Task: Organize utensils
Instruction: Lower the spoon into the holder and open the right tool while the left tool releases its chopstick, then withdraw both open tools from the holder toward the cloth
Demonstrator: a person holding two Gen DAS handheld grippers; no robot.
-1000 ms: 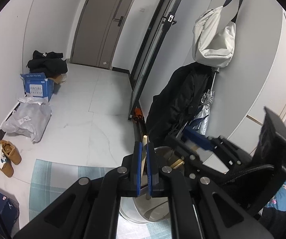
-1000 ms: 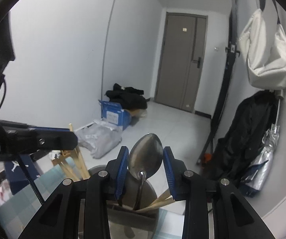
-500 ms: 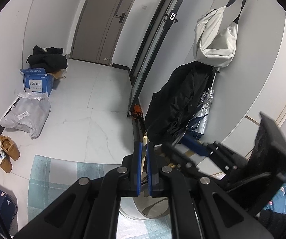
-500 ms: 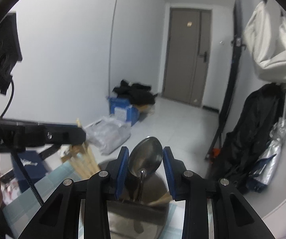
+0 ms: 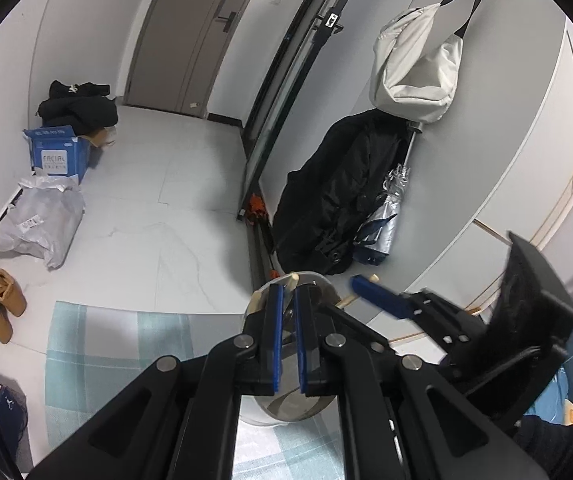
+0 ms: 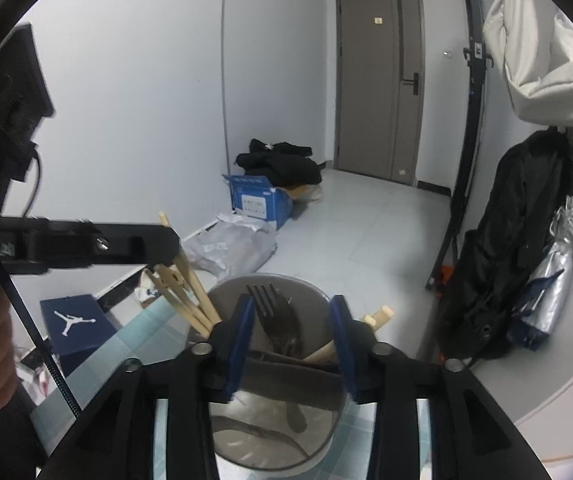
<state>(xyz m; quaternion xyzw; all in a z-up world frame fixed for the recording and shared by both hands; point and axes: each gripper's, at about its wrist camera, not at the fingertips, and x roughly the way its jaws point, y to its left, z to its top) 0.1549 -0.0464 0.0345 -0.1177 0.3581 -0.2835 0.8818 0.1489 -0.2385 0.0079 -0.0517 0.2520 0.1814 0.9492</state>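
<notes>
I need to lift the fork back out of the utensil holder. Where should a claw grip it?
Grip the fork across the flat neck just below its tines, coming from above. It stands tines-up inside the utensil holder, so only that upper part is exposed; its handle is down inside.

Both wrist views look steeply down, close over the utensil holder [image 5: 286, 396] [image 6: 274, 420] at 6 o'clock, shared.

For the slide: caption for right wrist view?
Right gripper opening above grey metal utensil holder containing fork and wooden chopsticks.
</notes>
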